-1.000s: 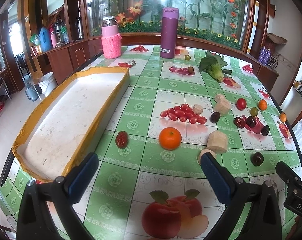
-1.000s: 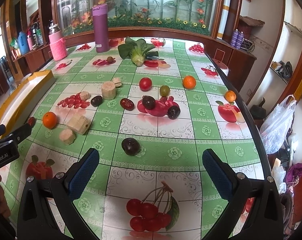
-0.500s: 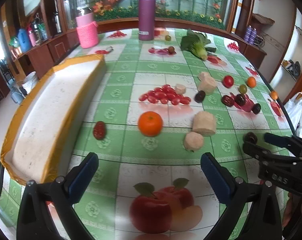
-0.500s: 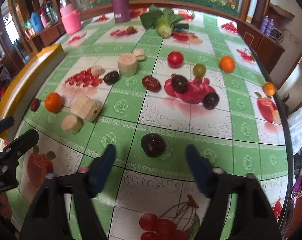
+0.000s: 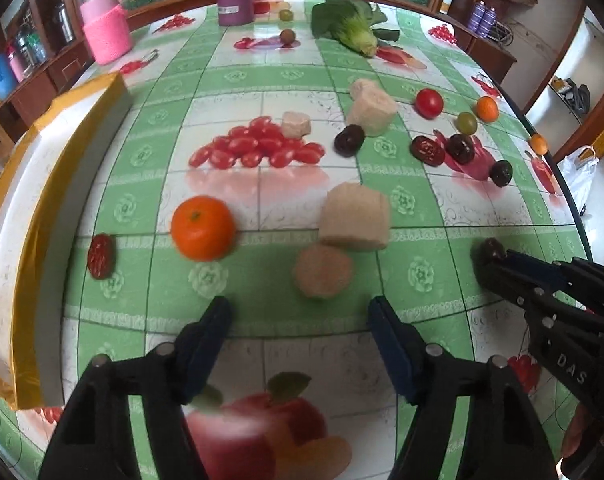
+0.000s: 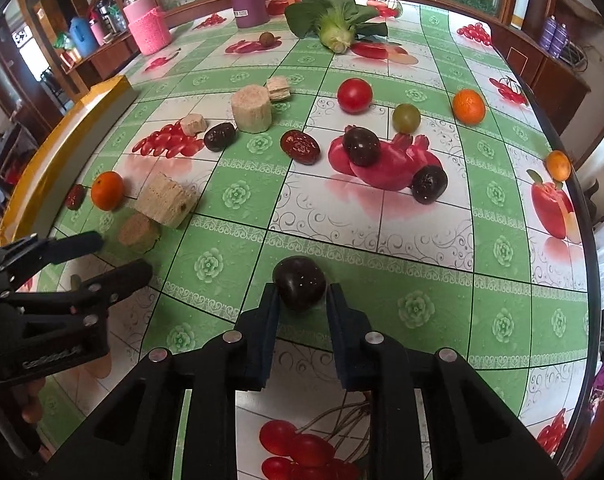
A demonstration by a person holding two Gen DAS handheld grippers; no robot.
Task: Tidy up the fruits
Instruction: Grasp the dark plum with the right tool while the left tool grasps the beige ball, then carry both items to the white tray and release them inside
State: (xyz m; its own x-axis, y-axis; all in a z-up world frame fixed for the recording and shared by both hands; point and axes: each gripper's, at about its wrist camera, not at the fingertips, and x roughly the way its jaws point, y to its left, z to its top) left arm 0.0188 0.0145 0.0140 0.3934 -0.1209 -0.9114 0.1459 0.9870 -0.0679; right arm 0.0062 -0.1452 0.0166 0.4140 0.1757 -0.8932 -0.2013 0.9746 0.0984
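The table (image 6: 422, 304) with its green fruit-print cloth carries scattered fruit and a white tray (image 5: 18, 216) along its left edge. The left gripper (image 5: 298, 312) is closing on nothing, just short of a round beige piece (image 5: 322, 272) beside an orange (image 5: 203, 227). The right gripper (image 6: 300, 300) is clamped on a dark plum (image 6: 299, 282) resting on the table.

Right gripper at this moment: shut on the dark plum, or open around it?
Shut on it. In the right wrist view both fingers of the right gripper press against the sides of the dark plum, which sits on the tablecloth.
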